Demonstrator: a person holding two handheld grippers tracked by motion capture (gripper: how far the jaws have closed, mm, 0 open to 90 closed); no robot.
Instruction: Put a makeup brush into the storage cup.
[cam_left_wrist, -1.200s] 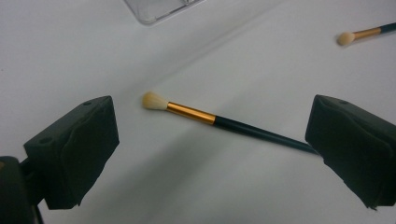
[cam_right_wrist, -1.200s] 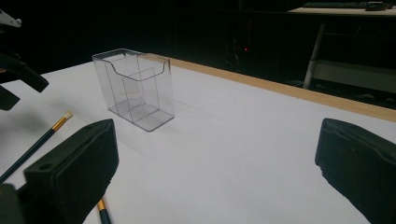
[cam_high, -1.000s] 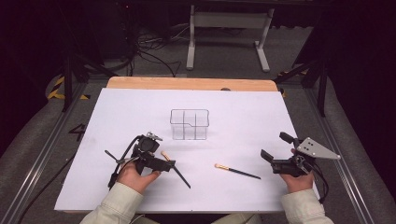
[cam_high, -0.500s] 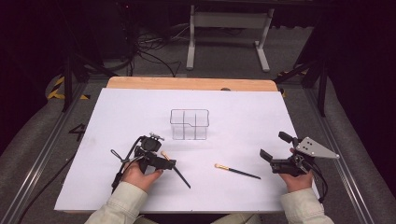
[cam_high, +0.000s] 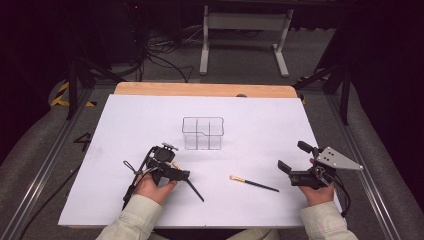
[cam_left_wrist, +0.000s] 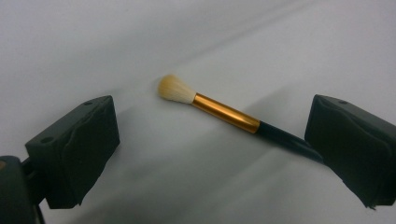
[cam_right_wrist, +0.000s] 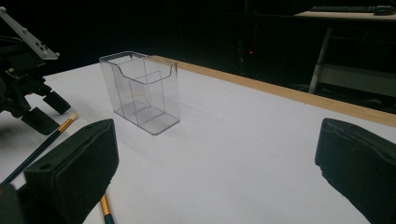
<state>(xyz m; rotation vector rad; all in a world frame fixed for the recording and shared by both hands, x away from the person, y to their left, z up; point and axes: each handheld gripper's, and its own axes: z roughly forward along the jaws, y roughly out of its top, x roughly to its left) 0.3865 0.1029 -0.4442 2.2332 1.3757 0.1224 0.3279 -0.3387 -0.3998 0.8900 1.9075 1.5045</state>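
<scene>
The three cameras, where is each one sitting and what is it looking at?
High view: above the person's side, facing forward and down on the table; both hands, sleeves, left gripper, right gripper.
Left gripper view: rides on the left gripper, looks down at a brush between its open jaws.
Right gripper view: rides on the right gripper, faces the clear box.
Shared: box appears from above too.

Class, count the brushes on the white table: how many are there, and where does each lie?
2. One brush lies between the left gripper's open jaws; the other brush lies left of the right gripper.
</scene>
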